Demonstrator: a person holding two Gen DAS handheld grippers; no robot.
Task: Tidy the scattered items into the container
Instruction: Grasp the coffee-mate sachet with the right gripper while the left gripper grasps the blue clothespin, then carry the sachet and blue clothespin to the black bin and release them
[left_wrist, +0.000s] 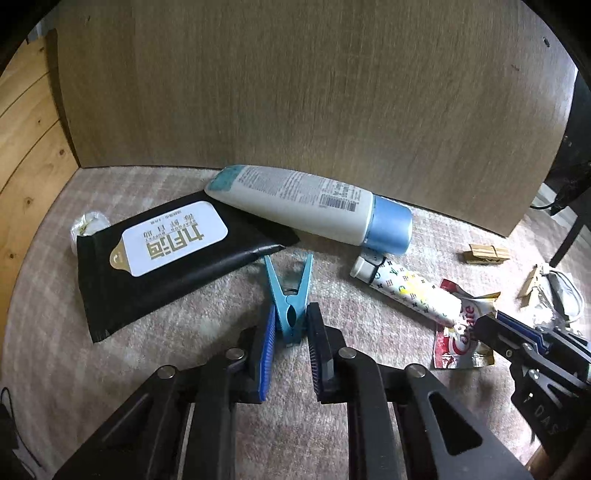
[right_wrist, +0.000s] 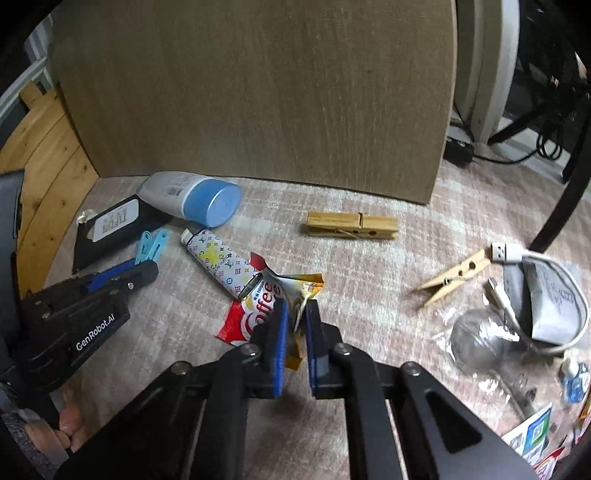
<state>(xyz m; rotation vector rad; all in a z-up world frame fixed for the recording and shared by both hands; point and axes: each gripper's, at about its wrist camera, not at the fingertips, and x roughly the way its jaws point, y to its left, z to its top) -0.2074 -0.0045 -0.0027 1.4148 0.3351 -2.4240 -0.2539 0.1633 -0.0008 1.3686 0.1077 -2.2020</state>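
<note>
Blue clothespin (left_wrist: 289, 306): lying on the pale checked carpet (left_wrist: 166, 369), its closed end between the pads of the left gripper (left_wrist: 291, 332); jaws clenched on it, not lifted as far as visible.
Coffee sachet (right_wrist: 258, 314): red and white with a torn gold edge, flat on the carpet, its crumpled edge pinched between the pads of the right gripper (right_wrist: 295, 328); jaws clamped on the foil.
Patterned lighter (right_wrist: 218, 260): white with small coloured marks, one end lying on the sachet, just beside the blue clothespin.
Lotion tube (left_wrist: 306, 201): white with a blue cap, on its side against the brown board (left_wrist: 314, 81), its flat end resting over the black wet-wipe pack (left_wrist: 166, 254).
Wooden clothespins: one larger (right_wrist: 352, 224) lying flat near the board, one smaller (right_wrist: 452, 277) further right, both apart from the grippers.
Right edge: white USB cable (right_wrist: 532, 258), a clear plastic bag (right_wrist: 480, 339) and some paper, heaped together.
Container: none visible in either view; contents not possible to tell.
Progress: seemingly at the start; two items grasped, none seen stored.
Left to do: carrying both held items to the container, then lighter, tube, wipes, wooden pins, cable.
</note>
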